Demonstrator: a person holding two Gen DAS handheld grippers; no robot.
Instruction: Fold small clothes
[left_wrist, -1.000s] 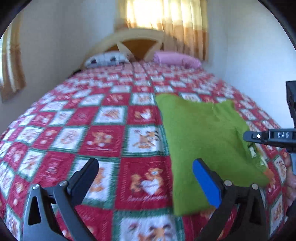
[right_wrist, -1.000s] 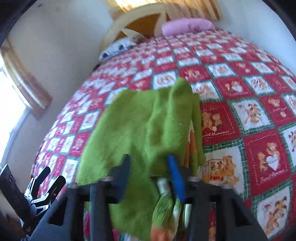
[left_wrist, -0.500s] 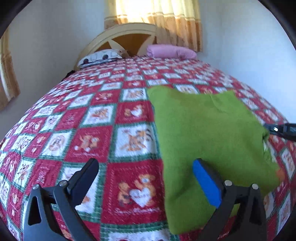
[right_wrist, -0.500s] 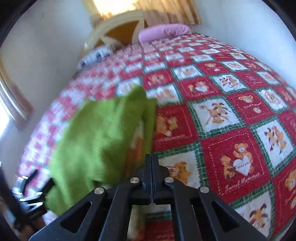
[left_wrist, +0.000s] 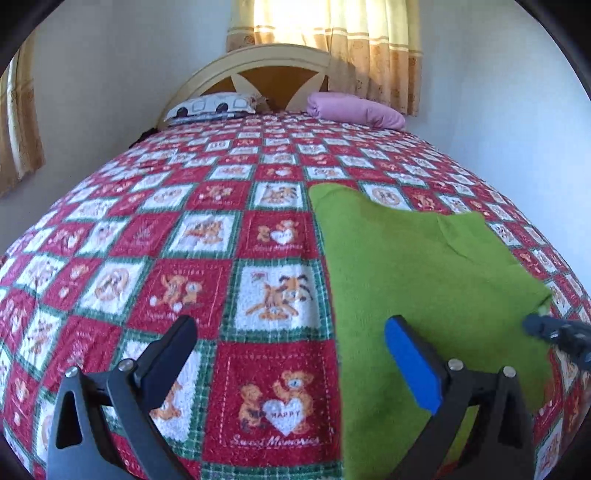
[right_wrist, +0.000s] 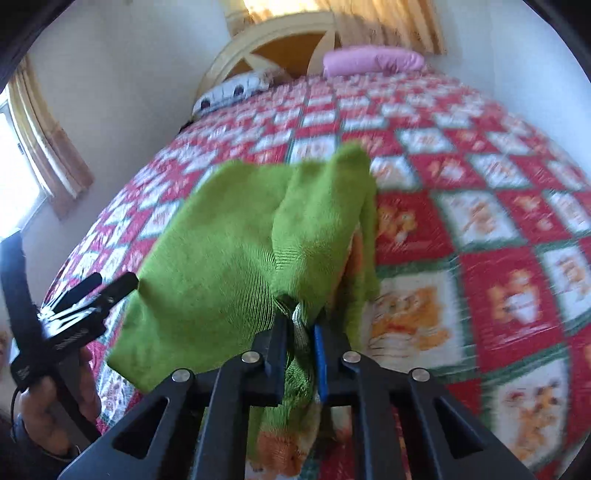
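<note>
At the left, the left gripper is held wide open above the red patchwork bedspread, with nothing between its black and blue pads. The green garment is spread on the bed's right side. Farther right, its bunched edge is pinched in the right gripper, whose jaws have just been easing apart slightly around the cloth.

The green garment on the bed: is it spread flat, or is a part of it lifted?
Partly lifted. The right gripper has its jaws shut on a bunched edge of the green garment, pulling it up; the rest lies on the quilt.
</note>
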